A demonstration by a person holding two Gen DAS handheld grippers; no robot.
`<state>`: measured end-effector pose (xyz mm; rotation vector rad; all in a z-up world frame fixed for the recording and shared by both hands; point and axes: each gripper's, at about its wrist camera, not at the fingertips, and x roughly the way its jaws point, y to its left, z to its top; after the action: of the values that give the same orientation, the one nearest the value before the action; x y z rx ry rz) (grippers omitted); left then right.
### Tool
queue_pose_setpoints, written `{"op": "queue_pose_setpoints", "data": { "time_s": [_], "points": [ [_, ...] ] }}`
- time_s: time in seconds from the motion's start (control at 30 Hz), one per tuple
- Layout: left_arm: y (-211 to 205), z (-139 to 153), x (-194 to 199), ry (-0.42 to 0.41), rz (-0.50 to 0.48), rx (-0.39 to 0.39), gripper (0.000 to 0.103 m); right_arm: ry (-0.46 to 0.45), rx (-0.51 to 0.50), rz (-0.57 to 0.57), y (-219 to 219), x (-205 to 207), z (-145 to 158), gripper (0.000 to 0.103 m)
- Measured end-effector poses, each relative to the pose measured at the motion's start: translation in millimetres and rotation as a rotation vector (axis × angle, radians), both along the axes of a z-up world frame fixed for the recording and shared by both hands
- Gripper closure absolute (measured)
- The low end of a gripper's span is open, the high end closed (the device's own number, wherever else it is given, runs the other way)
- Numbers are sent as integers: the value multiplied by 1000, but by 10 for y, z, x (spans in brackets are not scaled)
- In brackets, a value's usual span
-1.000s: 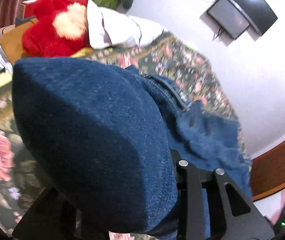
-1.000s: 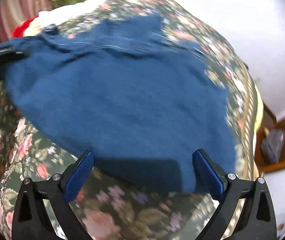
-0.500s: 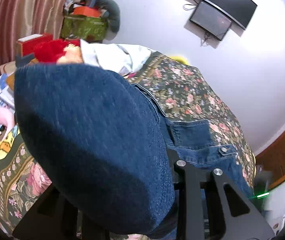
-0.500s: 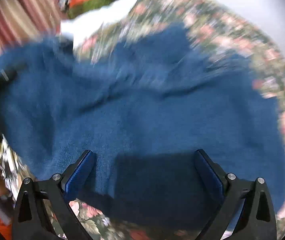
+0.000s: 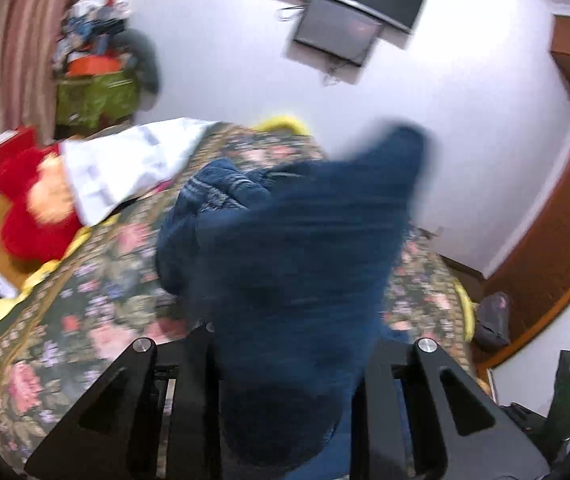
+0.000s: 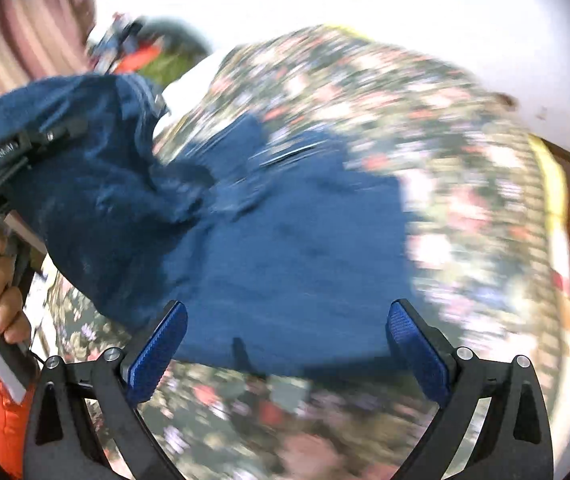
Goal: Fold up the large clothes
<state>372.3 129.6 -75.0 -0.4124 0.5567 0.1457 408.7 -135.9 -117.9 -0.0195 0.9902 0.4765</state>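
A large dark blue denim garment [image 6: 277, 248] lies on the floral bedspread [image 6: 465, 184]. Its left part is lifted off the bed. My left gripper [image 5: 289, 360] is shut on a bunch of that denim [image 5: 297, 272], which hangs over its jaws and hides the fingertips. The left gripper also shows in the right wrist view [image 6: 13, 156], at the left, held up with cloth draped over it. My right gripper [image 6: 287, 344] is open and empty, its blue pads [image 6: 157, 352] spread wide just over the garment's near edge.
A red plush toy [image 5: 33, 208] and a white pillow [image 5: 125, 164] lie at the head of the bed [image 5: 85, 288]. A cluttered green box [image 5: 93, 96] stands in the corner. Two screens [image 5: 345, 20] hang on the white wall. Wooden furniture [image 5: 557, 232] stands at right.
My left gripper has lifted and swung the held denim up, so the cloth now hangs lower in its view. My right gripper has stayed open and drawn back toward the garment's near edge.
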Motion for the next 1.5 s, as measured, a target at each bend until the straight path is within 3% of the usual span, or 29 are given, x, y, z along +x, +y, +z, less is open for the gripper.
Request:
{"op": "queue_pose_setpoints", "data": {
  "time_s": [0.1, 0.2, 0.37, 0.5, 0.7, 0.77, 0.83, 0.93, 1.1, 1.3, 1.5],
  "points": [
    [-500, 117, 181, -17, -86, 56, 83, -21, 15, -76, -455, -114, 143, 2],
    [-1045, 50, 342, 7, -194, 115, 83, -43, 18, -123, -866, -227, 252, 3],
    [-1771, -546, 476, 193, -418, 196, 83, -64, 38, -170, -1279, -416, 355, 2],
    [-1993, -880, 399, 282, -510, 242, 83, -62, 52, -192, -1445, -479, 362, 2],
    [-1911, -846, 384, 320, -539, 239, 83, -51, 66, -208, -1552, -541, 357, 2],
    [-1930, -808, 278, 323, -548, 262, 77, -58, 70, -204, -1555, -570, 385, 2],
    [-1933, -778, 201, 326, -586, 231, 52, -69, 65, -196, -1545, -582, 423, 2],
    [-1849, -640, 12, 301, -639, 141, 38, -83, 59, -184, -1500, -581, 482, 2],
    [-1541, -380, -180, 283, -612, 88, 37, -79, 95, -142, -1319, -518, 581, 2],
    [-874, -143, -282, 222, -483, 67, 34, -94, 115, -40, -757, -347, 667, 2],
    [-335, -469, -177, 311, -337, 68, 32, -19, 84, 19, -267, -65, 362, 2]
  ]
}}
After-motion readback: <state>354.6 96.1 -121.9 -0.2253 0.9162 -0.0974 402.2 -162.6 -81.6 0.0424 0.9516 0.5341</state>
